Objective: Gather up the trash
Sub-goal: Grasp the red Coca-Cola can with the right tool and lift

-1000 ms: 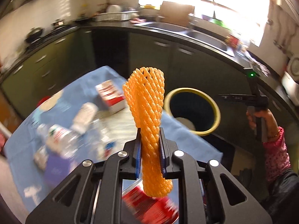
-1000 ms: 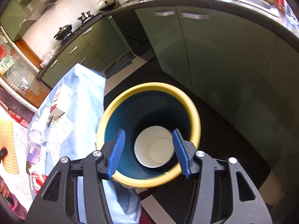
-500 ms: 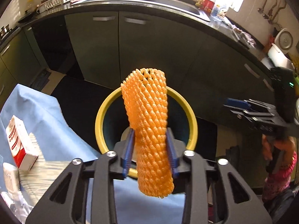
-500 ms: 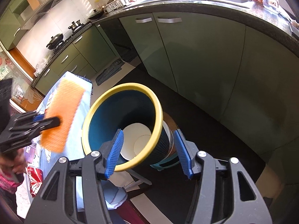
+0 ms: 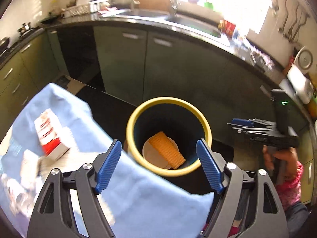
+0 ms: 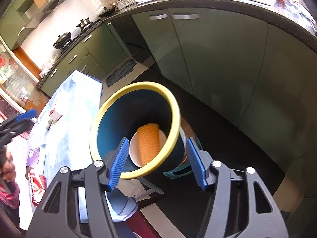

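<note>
The orange foam net [image 5: 166, 150] lies inside the dark bin with the yellow rim [image 5: 168, 100], on top of a white paper cup [image 5: 150, 154]. My left gripper [image 5: 158, 166] is open and empty above the bin's near rim. In the right wrist view the net [image 6: 148, 140] rests in the same bin [image 6: 138, 88], and my right gripper [image 6: 156, 161] is open and empty, its jaws on either side of the bin. The right gripper also shows in the left wrist view [image 5: 257, 128].
A blue cloth [image 5: 65, 107] covers the table left of the bin, with a red-and-white box [image 5: 50, 133], bottles and wrappers on it. A red can [image 6: 37, 186] lies on the table. Green kitchen cabinets [image 5: 158, 63] and a dark counter stand behind the bin.
My left gripper opened and the orange foam net dropped into the bin. The right gripper stayed open near the bin.
</note>
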The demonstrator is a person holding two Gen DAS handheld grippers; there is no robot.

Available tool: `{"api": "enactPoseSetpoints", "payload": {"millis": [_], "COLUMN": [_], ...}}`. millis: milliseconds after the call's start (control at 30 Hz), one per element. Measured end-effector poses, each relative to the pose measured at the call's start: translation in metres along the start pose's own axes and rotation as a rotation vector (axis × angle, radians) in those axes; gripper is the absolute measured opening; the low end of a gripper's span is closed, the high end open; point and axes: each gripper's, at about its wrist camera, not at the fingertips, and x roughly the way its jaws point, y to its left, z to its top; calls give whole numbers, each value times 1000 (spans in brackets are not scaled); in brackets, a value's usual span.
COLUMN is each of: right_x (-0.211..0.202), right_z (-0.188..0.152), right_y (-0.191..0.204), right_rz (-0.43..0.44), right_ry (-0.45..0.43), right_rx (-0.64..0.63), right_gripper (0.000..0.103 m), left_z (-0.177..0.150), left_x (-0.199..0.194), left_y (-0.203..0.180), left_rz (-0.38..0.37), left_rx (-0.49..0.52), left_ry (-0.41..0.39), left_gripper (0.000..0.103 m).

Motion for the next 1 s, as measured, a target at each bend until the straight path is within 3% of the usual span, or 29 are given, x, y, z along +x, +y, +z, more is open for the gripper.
{"api": "enactPoseSetpoints", "payload": {"millis": [167,333,467,633,767,1000], "right_x": [2,7,15,22,24,30], "right_z": [-3,-15,-25,-41,-64,-102], "right_y": [23,70,119,196,254,318], "right_rz": [28,85,152,290,348,307], "right_ry": [11,45,93,201,299,465], "right_rx": [-48,-145,-251,-383,-469,-537], "right_gripper": [57,58,58,59,64,70], "left_z": [-37,-86,-131,-186,-219,-258], "left_x": [-72,-129,-157,-177,-198,-228], "left_y": [35,72,103,128,144,156], "left_rz": [31,172,255,341,389,465], "left_rx": [-101,-204,-319,-408,-456,-490], "left_ry": [-103,-206,-242,-260,-287,-317], "left_gripper": [82,86,87,87,87,88]}}
